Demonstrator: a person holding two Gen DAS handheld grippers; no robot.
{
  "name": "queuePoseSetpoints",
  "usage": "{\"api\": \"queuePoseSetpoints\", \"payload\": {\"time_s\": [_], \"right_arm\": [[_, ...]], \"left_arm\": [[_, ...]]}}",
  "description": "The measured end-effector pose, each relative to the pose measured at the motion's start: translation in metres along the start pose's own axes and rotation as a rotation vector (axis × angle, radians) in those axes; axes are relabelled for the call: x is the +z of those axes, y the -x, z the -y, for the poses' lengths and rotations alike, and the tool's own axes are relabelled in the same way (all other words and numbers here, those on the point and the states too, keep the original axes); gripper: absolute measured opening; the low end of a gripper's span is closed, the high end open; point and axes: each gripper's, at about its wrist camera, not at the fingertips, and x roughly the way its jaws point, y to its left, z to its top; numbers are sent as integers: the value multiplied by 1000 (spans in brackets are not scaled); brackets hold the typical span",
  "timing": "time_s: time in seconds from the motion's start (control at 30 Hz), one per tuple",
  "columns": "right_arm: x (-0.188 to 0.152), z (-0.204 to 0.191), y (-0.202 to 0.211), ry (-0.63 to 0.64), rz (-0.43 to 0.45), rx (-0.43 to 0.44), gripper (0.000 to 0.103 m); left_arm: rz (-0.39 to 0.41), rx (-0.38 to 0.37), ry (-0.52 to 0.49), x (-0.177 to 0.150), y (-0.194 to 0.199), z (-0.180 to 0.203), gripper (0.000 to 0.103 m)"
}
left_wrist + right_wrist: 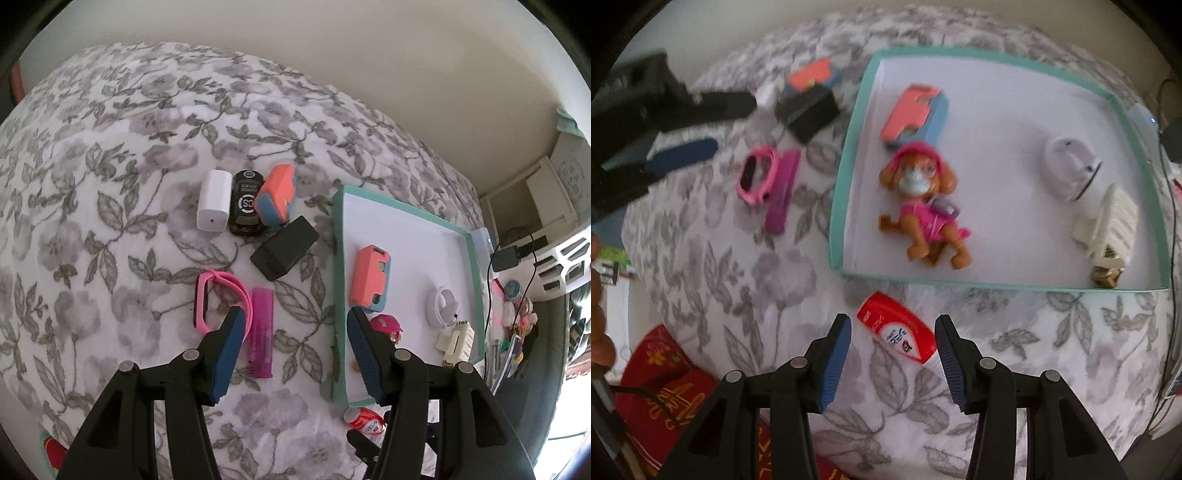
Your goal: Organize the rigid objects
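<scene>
The floral bed cover (pixel 110 184) carries everything, and on it lies the teal-rimmed tray (pixel 849 158) with a white floor, which I take as the place where the rigid objects should be collected. Inside the tray there are already four things: the toy dog in pink clothes (pixel 923 210), the coral and blue case (pixel 916 110) just behind its head, the white round holder (pixel 1071 166) and the cream ribbed piece (pixel 1108 221) near the right rim. So I judge that less than half of the work is done. Outside the tray are seven things that I can see: the black charger block (pixel 284 247), a second coral and blue case (pixel 277 199), the black device with a round mark (pixel 246 203), the white adapter (pixel 214 201), the pink wristband (pixel 218 295), the purple lighter (pixel 261 332) and the small red and white bottle (pixel 901 332), which lies on the cover just in front of the tray's near rim. The left gripper (pixel 295 350) hangs above the gap between the lighter and the tray, its jaws apart and holding nothing. The right gripper (pixel 894 362) points down at the red and white bottle, which lies between its spread jaws; the pads do not appear to press on it. This bottle seems to be the next thing to go in.
</scene>
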Motion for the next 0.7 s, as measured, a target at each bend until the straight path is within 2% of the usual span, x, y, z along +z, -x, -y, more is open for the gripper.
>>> {"api": "queuePoseSetpoints", "payload": {"time_s": [0.17, 0.2, 0.7], "right_arm": [[1, -6, -18, 59, -63, -89, 47], [0, -6, -21, 58, -70, -88, 43], [4, -3, -16, 78, -56, -38, 37]], "left_arm": [[-4, -7, 10, 2, -1, -3, 58], [-4, -8, 11, 3, -2, -3, 58], [-13, -23, 28, 6, -5, -6, 58]]}}
